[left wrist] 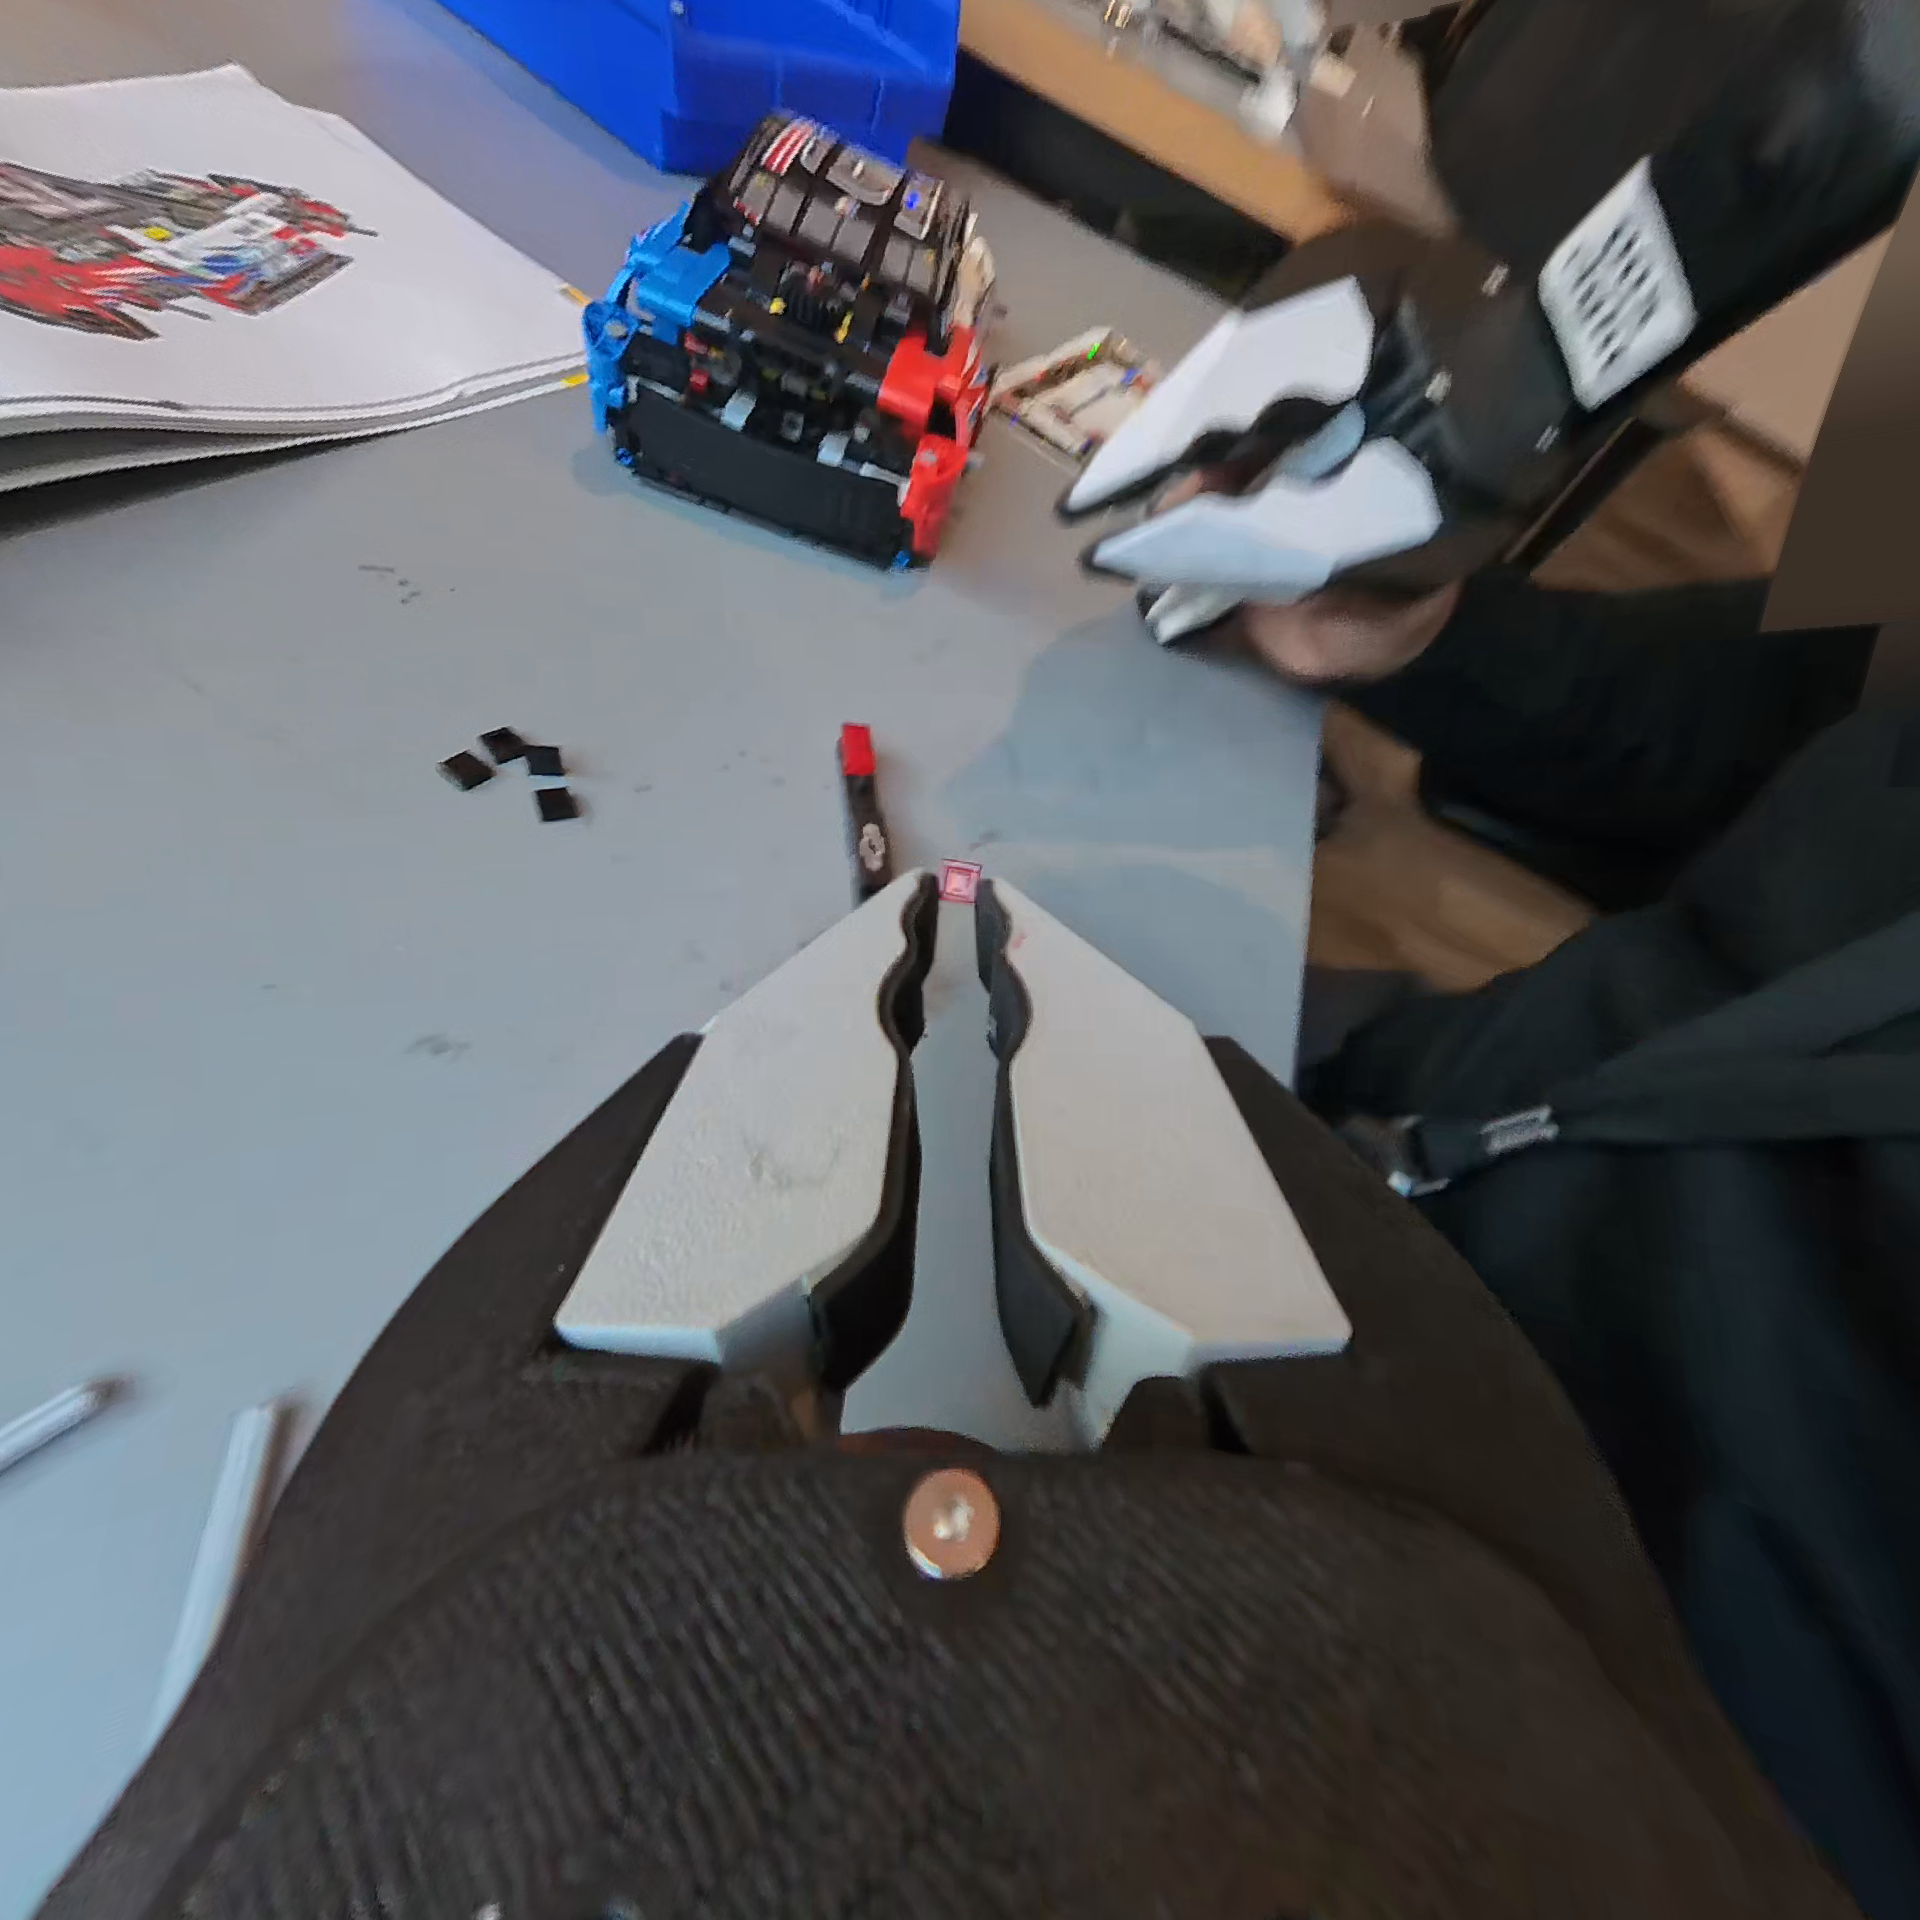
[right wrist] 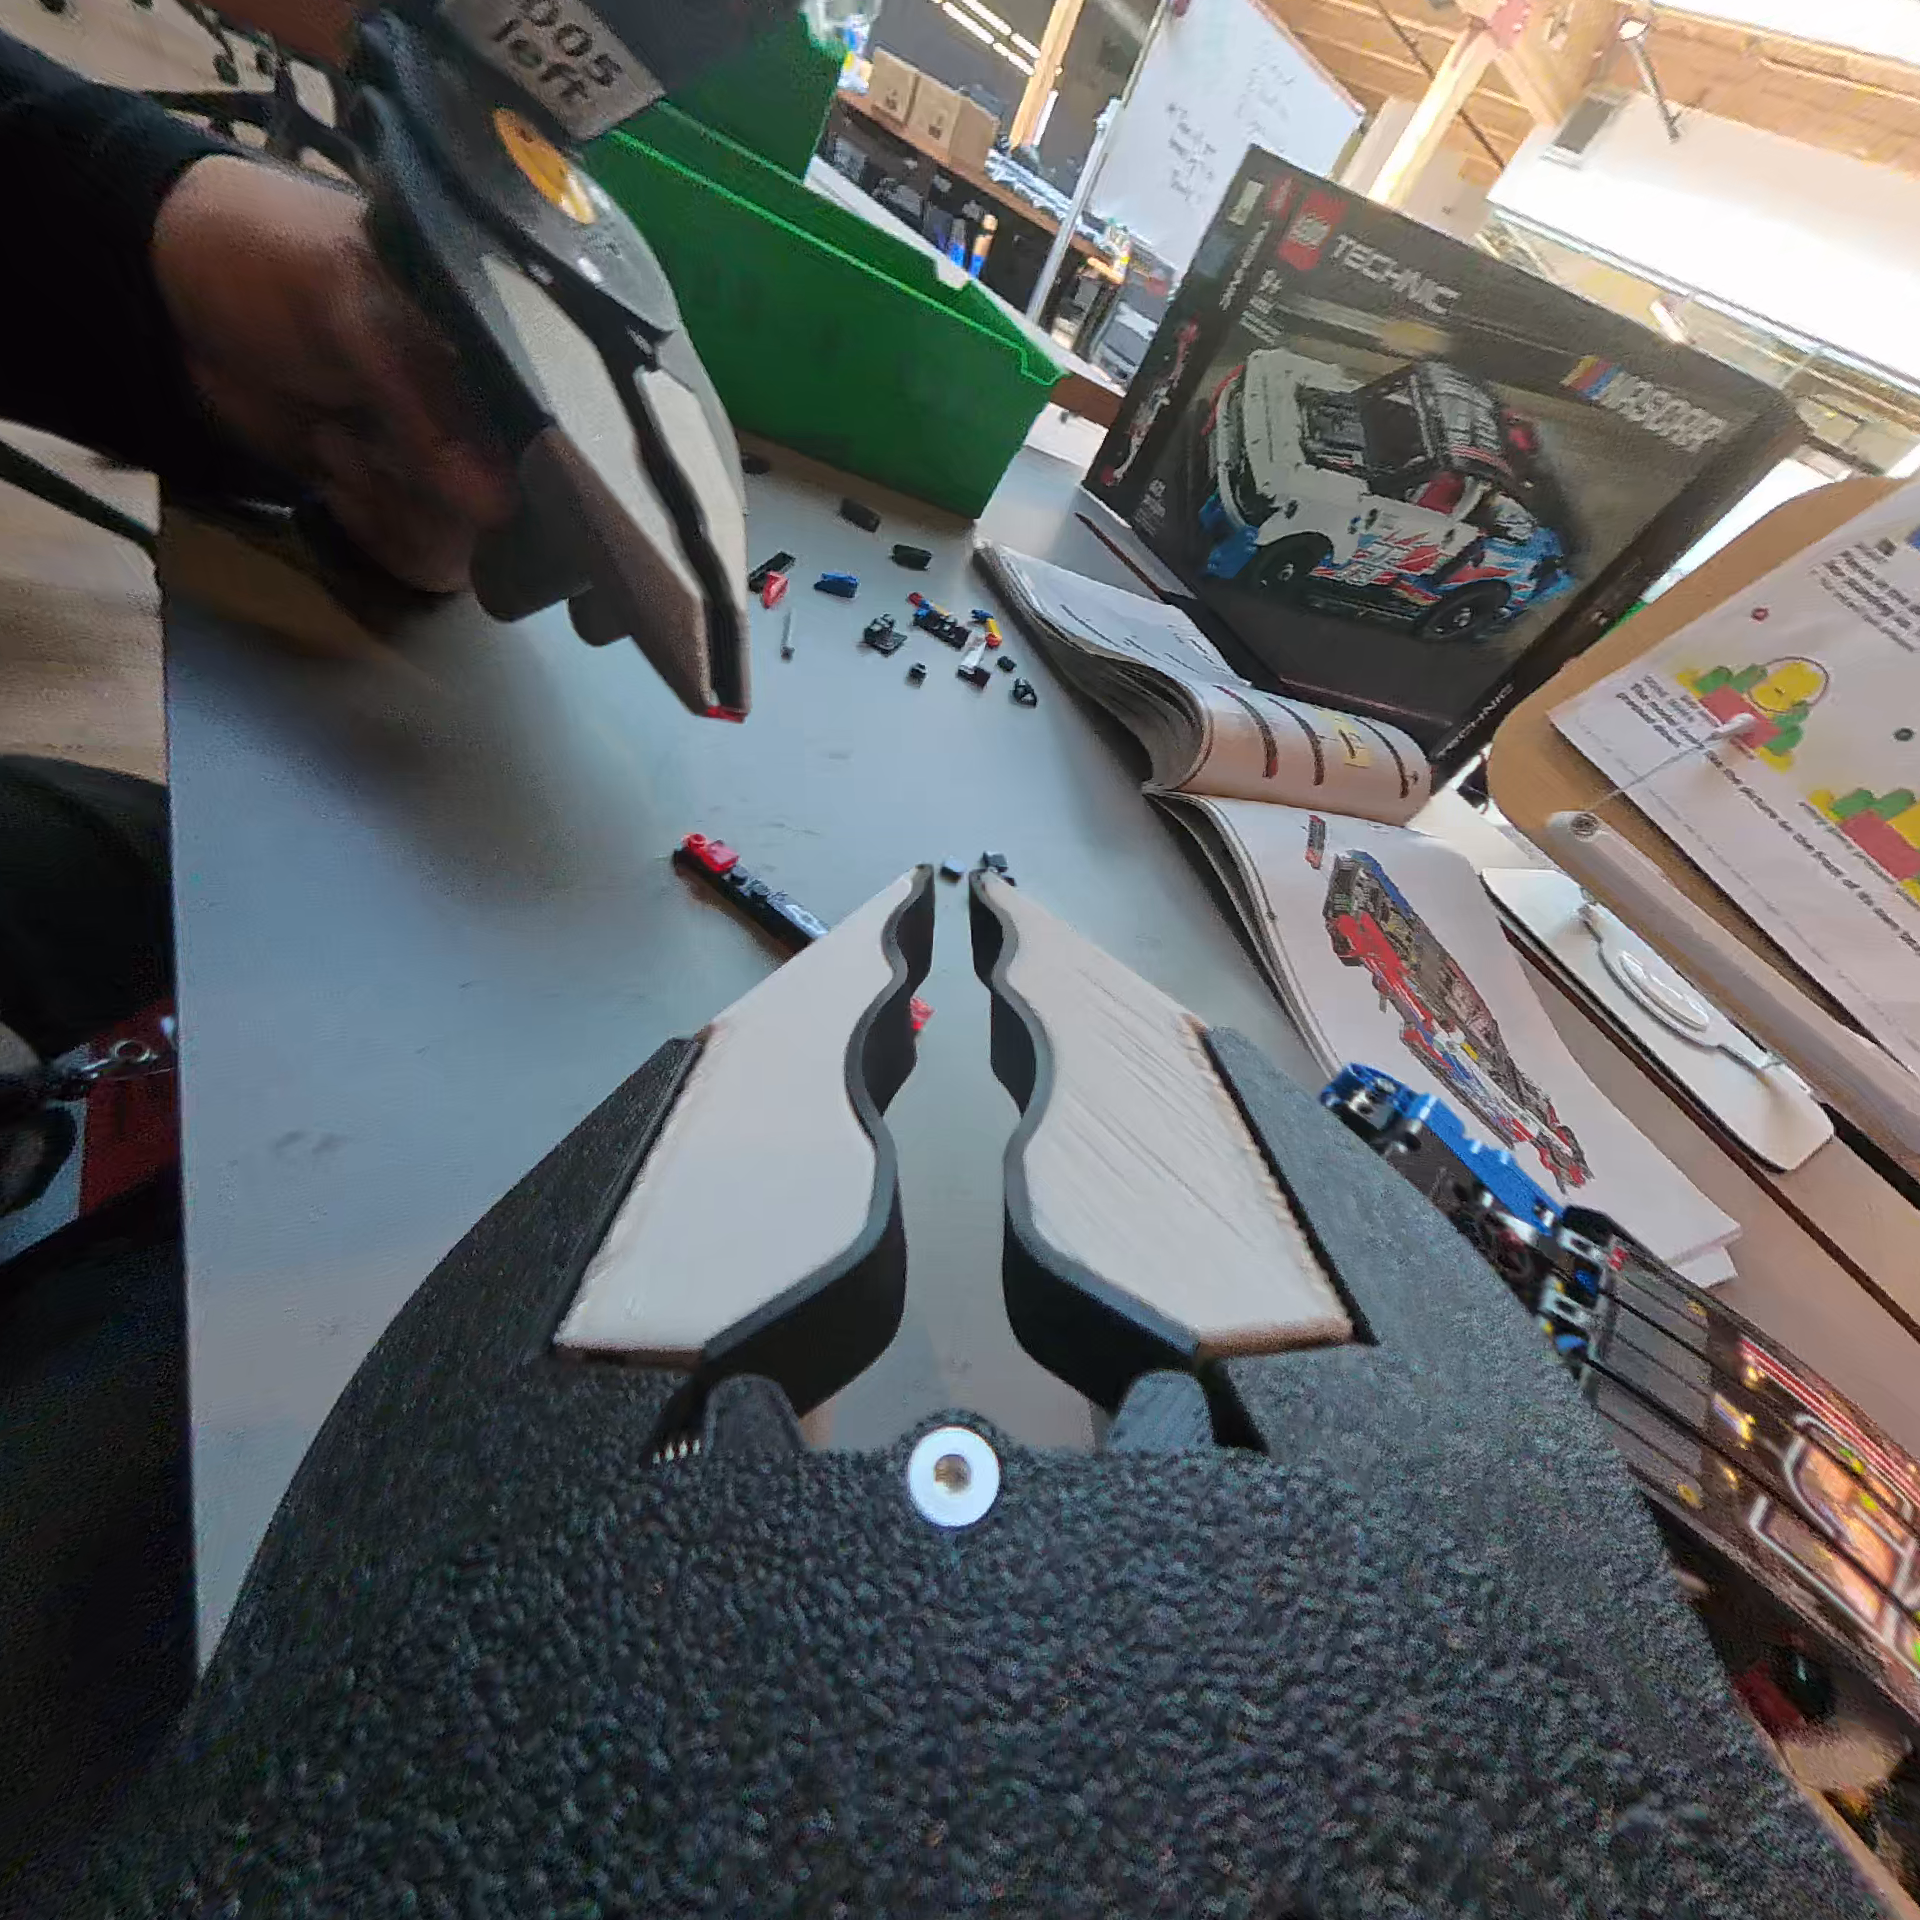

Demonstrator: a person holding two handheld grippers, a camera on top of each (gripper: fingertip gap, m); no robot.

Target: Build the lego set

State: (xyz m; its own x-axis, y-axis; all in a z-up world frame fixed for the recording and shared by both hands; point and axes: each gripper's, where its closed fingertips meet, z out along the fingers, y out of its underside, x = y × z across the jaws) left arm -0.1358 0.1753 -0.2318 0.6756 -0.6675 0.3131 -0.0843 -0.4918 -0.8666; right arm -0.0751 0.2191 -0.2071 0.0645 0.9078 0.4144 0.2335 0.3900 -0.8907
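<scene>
My left gripper is shut on a tiny red piece and holds it just above the grey table. It also shows in the right wrist view, with the red piece at its tip. A black beam with a red brick on its end lies on the table just beyond it. My right gripper is empty, its jaws a narrow gap apart; it hovers blurred at the right. The partly built black, blue and red car stands farther back.
Several small black tiles lie to the left. The open instruction booklet, the set's box, a green bin, a blue bin and loose pieces ring the work area. The table edge runs close on the right. Across from one pair of fingers to the other is roughly 9 cm.
</scene>
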